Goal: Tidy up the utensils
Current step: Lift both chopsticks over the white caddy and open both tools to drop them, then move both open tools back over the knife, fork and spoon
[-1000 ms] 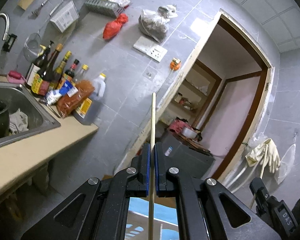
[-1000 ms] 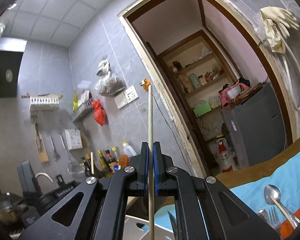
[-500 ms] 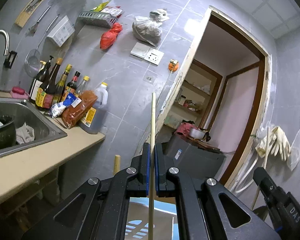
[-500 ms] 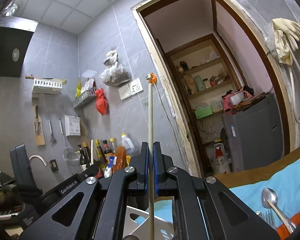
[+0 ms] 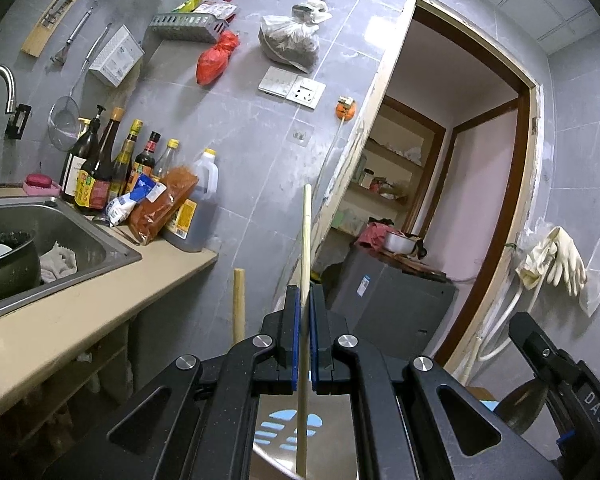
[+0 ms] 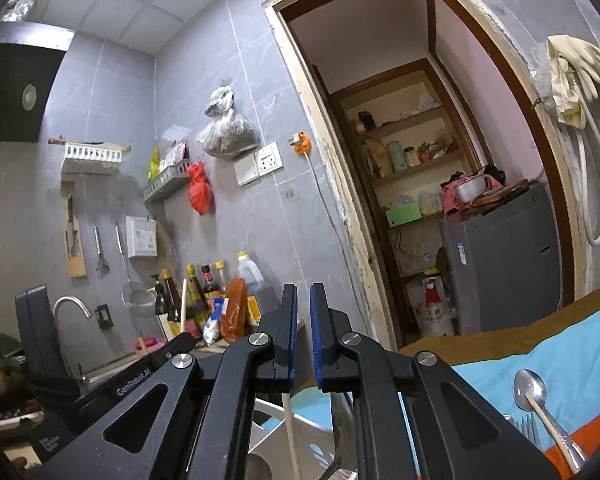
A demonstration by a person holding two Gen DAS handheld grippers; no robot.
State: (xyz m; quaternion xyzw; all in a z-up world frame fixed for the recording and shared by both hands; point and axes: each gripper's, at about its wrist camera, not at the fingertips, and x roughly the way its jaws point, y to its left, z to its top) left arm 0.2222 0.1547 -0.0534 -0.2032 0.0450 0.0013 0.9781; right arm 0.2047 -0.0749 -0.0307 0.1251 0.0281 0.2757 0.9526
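My left gripper (image 5: 305, 336) clamps one chopstick (image 5: 305, 280) upright at frame centre. My right gripper (image 6: 303, 340) is opening, nothing between its pads; its chopstick (image 6: 291, 436) sits low, bottom centre. I'd lower the left one straight beside it.

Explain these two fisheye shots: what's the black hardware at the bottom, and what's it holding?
No robot here: a person carries a handheld two-finger gripper in each hand, with a camera on each looking forward along its fingers. One picture is from the left one, the other from the right.

The left gripper is shut on an upright wooden chopstick. The right gripper has its jaws opening with nothing between them; a pale stick shows just below.

In the right view, a blue cloth carries a spoon and a fork. Behind is a kitchen wall and a doorway.
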